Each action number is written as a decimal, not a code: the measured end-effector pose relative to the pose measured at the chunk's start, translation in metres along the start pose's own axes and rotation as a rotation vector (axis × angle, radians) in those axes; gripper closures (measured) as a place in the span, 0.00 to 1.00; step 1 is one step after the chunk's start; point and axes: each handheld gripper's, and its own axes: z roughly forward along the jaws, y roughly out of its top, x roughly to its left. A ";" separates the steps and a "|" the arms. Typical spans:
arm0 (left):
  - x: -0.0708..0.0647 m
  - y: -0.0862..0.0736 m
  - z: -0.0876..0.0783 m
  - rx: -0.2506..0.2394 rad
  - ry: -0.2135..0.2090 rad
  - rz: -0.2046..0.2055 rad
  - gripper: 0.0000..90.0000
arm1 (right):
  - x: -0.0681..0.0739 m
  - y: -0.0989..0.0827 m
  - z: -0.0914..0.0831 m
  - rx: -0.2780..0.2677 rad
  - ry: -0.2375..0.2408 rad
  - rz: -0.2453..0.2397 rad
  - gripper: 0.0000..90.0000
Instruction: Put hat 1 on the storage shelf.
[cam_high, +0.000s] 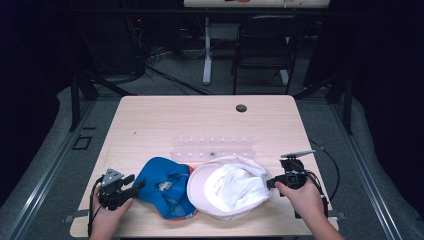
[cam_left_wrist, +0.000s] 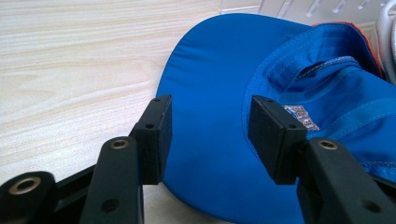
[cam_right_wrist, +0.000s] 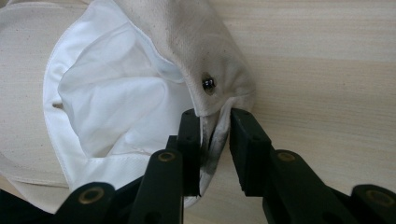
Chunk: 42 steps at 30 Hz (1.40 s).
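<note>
Your right gripper (cam_right_wrist: 215, 140) has its jaws drawn in around the rim of the white bucket hat (cam_right_wrist: 140, 93): the fold of cream fabric with the small metal eyelet (cam_right_wrist: 208, 84) stands between the pads, and the left pad touches it, while a sliver of gap shows on the other side, so the pinch reads as nearly made, not yet firm. Your left gripper (cam_left_wrist: 210, 135) is spread wide, its pads (cam_left_wrist: 161, 126) apart over the brim of the blue cap (cam_left_wrist: 219, 93), pressing nothing. Taking the white bucket hat as the landmark, in the high view it lies crown-down, mouth up, near the front edge of the wooden table (cam_high: 150, 120); your right gripper (cam_high: 272, 182) sits at its right rim, the blue cap (cam_high: 165, 185) touches its left side, also upside down with its inner label showing, and your left gripper (cam_high: 134, 184) waits at that cap's far left edge. A clear plastic rack (cam_high: 212, 147) lies just behind the hat, touching or nearly so. Judgement on progress: early. Both hats rest flat on the table, neither lifted, turned nor placed anywhere. One grasp is close to completion, the other merely lined up. Remaining work: close firmly on the hat rim, confirm the fabric holds, then move it.
</note>
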 end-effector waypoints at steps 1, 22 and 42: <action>0.000 0.000 0.000 -0.001 0.002 0.001 0.56 | 0.001 0.001 0.001 0.004 0.001 0.001 0.85; 0.001 0.000 0.000 -0.004 0.000 -0.005 0.56 | 0.007 0.016 -0.008 0.136 0.040 0.034 0.89; 0.000 0.000 0.000 -0.003 -0.002 -0.004 0.56 | 0.038 0.034 -0.044 0.171 -0.041 -0.059 0.89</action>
